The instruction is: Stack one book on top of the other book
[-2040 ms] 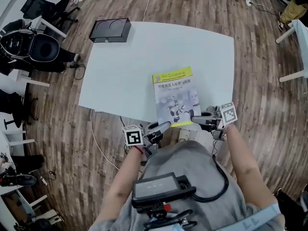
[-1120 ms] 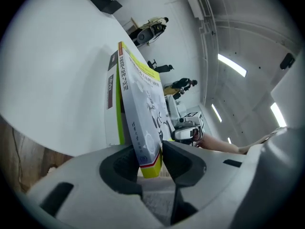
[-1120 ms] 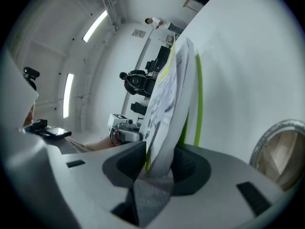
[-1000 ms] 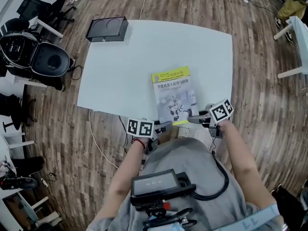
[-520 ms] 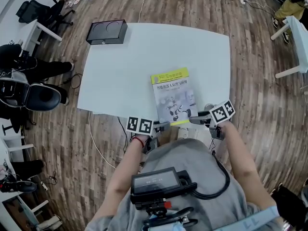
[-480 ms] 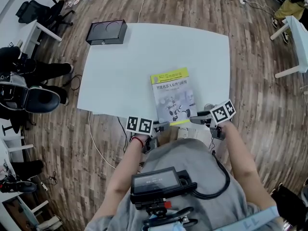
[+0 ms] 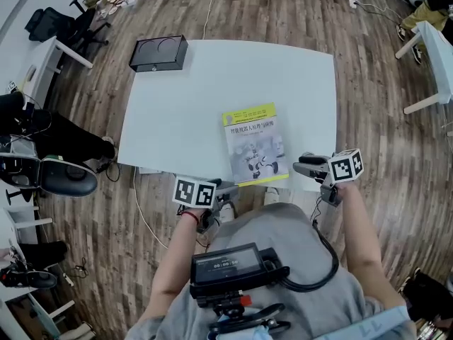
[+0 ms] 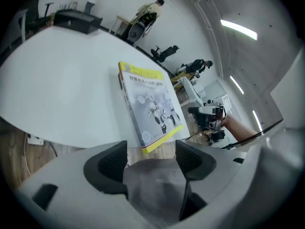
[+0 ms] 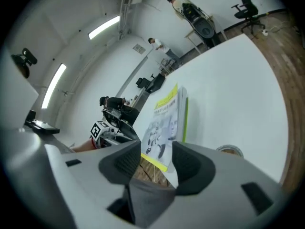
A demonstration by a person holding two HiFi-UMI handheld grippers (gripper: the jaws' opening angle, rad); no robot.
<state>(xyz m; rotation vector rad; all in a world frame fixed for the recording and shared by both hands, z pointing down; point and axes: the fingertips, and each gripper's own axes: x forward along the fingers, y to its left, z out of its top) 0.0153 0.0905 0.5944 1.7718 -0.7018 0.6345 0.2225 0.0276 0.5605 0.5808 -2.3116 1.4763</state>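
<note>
White table [image 7: 177, 98] under the book [image 7: 255, 144], whose near end sits at the edge facing us. The book looks thick at the spine. We judge a second book lies squared beneath it and the stack is likely done, though we can't split the two for certain.

Our left gripper [image 7: 228, 188] is just off the book's near-left corner, tipped downward. Our right gripper [image 7: 299, 167] is beside the book's near-right corner, held flatter.

Both pairs of jaws have just been opening; they stand spread, with nothing between them.
</note>
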